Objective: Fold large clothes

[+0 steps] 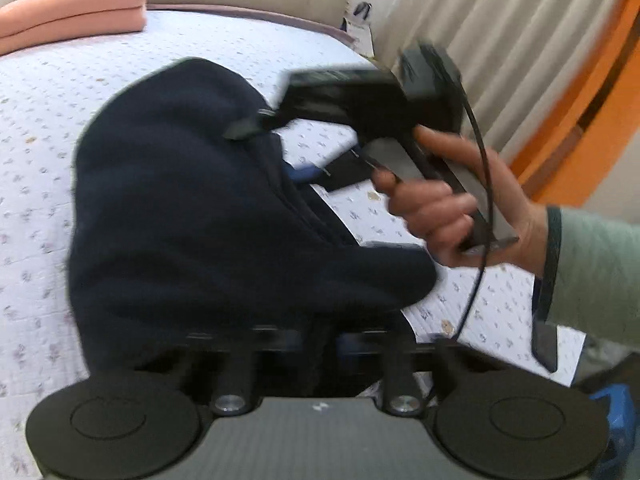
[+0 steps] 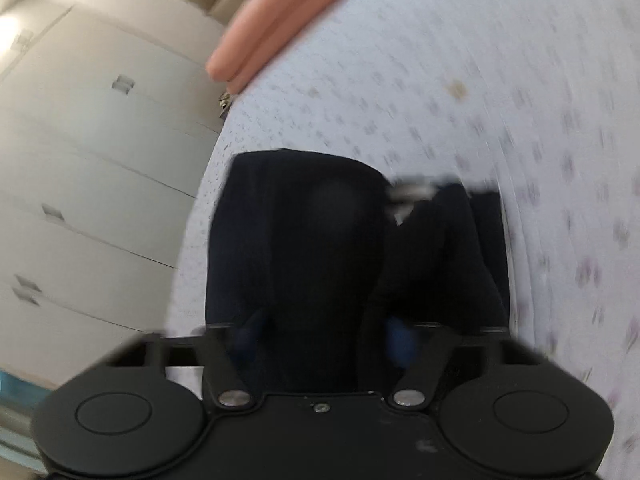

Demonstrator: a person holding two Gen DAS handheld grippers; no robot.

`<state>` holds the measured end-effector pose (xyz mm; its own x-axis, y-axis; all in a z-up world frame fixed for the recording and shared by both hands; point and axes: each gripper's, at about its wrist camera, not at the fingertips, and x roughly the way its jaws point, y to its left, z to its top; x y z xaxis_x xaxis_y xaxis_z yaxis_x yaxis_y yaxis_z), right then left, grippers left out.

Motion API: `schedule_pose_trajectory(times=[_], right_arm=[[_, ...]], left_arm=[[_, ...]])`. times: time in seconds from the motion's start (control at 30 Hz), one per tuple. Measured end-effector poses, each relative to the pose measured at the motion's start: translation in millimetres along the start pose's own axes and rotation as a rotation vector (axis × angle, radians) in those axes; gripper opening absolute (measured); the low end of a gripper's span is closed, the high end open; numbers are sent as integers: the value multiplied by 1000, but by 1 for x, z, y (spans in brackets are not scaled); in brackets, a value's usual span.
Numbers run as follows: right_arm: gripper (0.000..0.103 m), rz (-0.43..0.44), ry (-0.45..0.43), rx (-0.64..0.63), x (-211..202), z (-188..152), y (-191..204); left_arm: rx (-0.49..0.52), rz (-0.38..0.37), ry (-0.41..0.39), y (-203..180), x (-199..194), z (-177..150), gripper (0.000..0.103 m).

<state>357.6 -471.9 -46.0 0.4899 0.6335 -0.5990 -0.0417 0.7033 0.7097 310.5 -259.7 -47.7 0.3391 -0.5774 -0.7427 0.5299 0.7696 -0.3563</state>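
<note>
The dark navy garment point(image 1: 224, 208) was a thick, soft piece of clothing, bunched and lifted in a rounded hump over the pale flower-printed bedspread point(image 1: 80, 112), with folds and a seam running down its right side. In the left wrist view its near end was drawn in close to the camera while its far right edge was pulled up toward the far side of the bed. In the right wrist view the same garment point(image 2: 296, 240) hung near as a broad dark panel on the left with a narrower folded strip to its right, blurred.
</note>
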Motion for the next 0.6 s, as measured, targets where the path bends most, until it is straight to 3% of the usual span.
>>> schedule_pose_trajectory(times=[0.1, 0.27, 0.33, 0.37, 0.4, 0.47, 0.5, 0.6], right_arm=[[29, -37, -64, -100, -20, 4, 22], [28, -128, -111, -183, -49, 13, 28], [41, -204, -74, -163, -33, 10, 8], [68, -262, -46, -138, -26, 8, -6], [79, -322, -28, -105, -16, 7, -19], [79, -284, -48, -2, -24, 4, -41], [74, -270, -77, 26, -35, 2, -42], [72, -419, -170, -52, -69, -4, -25]], left_arm=[[30, 17, -54, -14, 1, 4, 7], [47, -81, -113, -28, 4, 21, 7], [95, -64, -83, -35, 19, 21, 9], [92, -45, -46, -33, 32, 17, 10], [77, -44, -9, -28, 43, 12, 16], [43, -107, 95, -19, 63, -3, 18], [55, -136, 118, -20, 63, -9, 18], [97, -219, 130, -28, 40, -23, 21]])
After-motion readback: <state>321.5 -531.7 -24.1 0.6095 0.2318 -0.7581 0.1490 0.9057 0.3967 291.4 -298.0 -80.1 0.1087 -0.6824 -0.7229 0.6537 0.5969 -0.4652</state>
